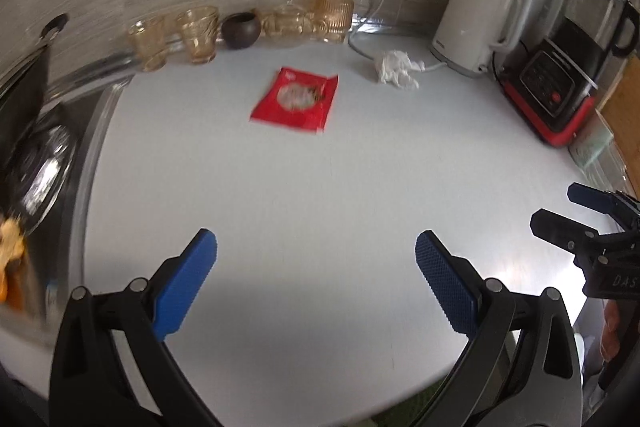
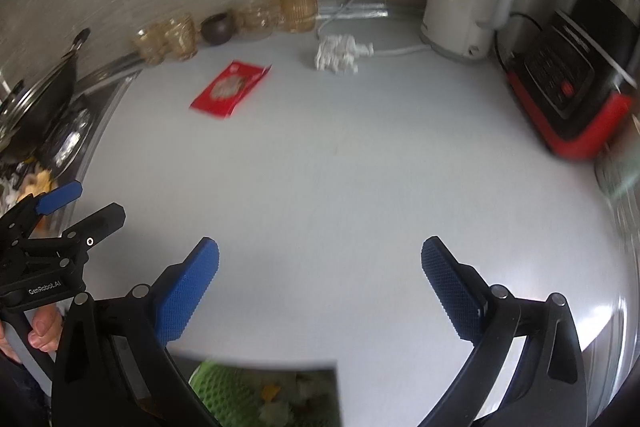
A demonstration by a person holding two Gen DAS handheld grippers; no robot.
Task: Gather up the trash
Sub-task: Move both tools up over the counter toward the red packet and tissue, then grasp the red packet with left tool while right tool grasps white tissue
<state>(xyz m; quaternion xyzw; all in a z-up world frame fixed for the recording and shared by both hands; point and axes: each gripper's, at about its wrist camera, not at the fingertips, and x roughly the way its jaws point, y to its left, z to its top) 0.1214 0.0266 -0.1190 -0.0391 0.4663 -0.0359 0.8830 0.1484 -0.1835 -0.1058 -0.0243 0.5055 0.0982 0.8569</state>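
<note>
Left gripper [image 1: 316,267] and right gripper [image 2: 320,275] both spread wide, holding nothing. Red snack wrapper [image 1: 295,99] lies flat on white countertop [image 1: 320,195], well ahead of the fingertips; crumpled tissue [image 1: 396,69] beyond, right.

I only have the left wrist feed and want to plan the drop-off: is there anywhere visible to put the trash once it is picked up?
Observer: Yes. The right wrist view shows an open bin just below the near counter edge, with green netting and scraps inside.
Operator: My feed shows only the fingers of the other gripper. Who is holding the left one?
Observer: A hand wraps the handle of the left gripper, at the left of the right wrist view.
Operator: Is the right gripper free?
Observer: The right gripper is open, nothing between its blue pads, with the red wrapper and crumpled tissue lying ahead of it on the counter.
</note>
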